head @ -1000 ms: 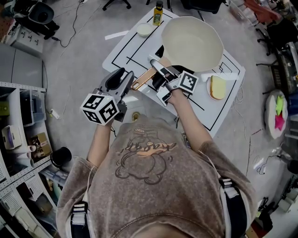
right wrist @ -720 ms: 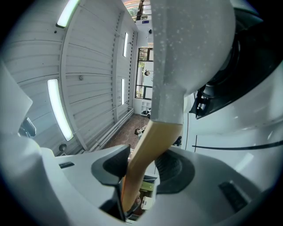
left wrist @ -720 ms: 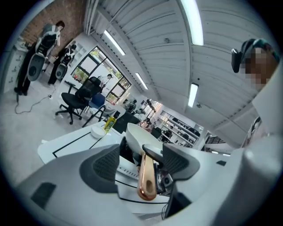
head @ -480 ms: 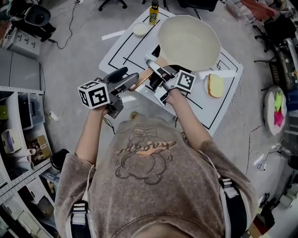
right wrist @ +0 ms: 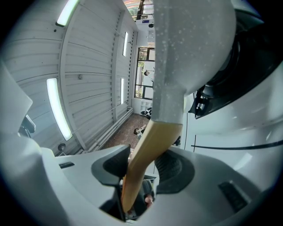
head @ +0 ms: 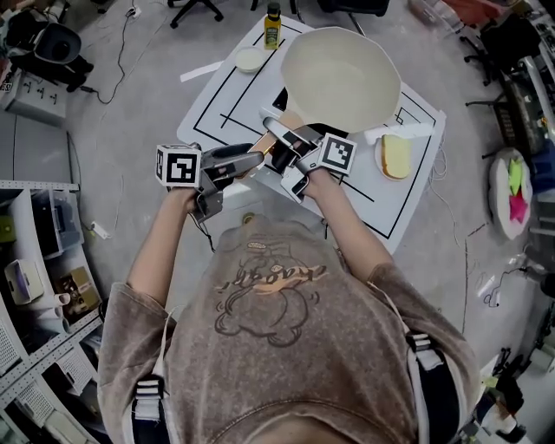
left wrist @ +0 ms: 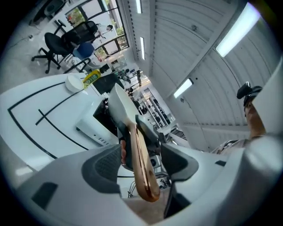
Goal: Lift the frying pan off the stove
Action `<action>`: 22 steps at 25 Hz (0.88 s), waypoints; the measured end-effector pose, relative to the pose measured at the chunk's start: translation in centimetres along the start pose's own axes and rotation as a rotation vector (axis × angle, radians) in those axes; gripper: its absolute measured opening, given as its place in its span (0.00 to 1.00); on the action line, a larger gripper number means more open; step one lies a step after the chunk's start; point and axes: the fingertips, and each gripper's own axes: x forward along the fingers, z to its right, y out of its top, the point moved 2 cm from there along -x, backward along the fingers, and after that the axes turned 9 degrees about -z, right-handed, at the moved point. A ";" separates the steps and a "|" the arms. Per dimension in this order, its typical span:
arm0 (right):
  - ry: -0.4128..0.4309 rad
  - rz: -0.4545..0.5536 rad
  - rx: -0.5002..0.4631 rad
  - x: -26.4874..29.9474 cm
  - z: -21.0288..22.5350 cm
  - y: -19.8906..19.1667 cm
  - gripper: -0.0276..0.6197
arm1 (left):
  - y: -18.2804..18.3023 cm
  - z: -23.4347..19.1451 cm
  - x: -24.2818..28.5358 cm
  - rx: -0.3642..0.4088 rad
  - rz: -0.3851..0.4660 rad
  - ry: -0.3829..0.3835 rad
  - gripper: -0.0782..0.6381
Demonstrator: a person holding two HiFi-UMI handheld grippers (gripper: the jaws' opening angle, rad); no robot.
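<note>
A cream frying pan [head: 340, 80] hangs above the stove [left wrist: 95, 126], which stands on a white mat. My right gripper [head: 290, 143] is shut on its wooden handle [head: 272, 149] near the pan's body; in the right gripper view the handle [right wrist: 150, 145] runs between the pads of that gripper [right wrist: 143, 170]. My left gripper [head: 251, 160] is at the handle's free end. The handle [left wrist: 142, 172] lies between the jaws of the left gripper [left wrist: 141, 161], which are closing; a gap still shows on one side.
On the white mat [head: 217, 104] with black lines stand a yellow bottle [head: 272, 26] and a small white bowl [head: 249, 59] at the far left, and a yellow sponge [head: 395, 156] at the right. Shelves [head: 35, 260] flank the left side, and office chairs stand behind.
My left gripper has swung up and to the right, from beside the handle to its free end, and its jaws now straddle it. The right gripper has kept its hold on the handle.
</note>
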 end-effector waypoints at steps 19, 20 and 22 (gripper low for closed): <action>-0.001 0.005 0.002 -0.1 0.1 0.0 0.29 | -0.8 0.4 2.6 -0.228 -0.103 -0.172 0.29; -0.002 0.006 0.004 -0.1 0.1 0.0 0.29 | -0.8 0.6 2.6 -0.255 -0.098 -0.180 0.28; 0.000 0.015 0.013 -0.1 0.1 0.0 0.29 | -0.8 0.9 2.7 -0.285 -0.087 -0.189 0.28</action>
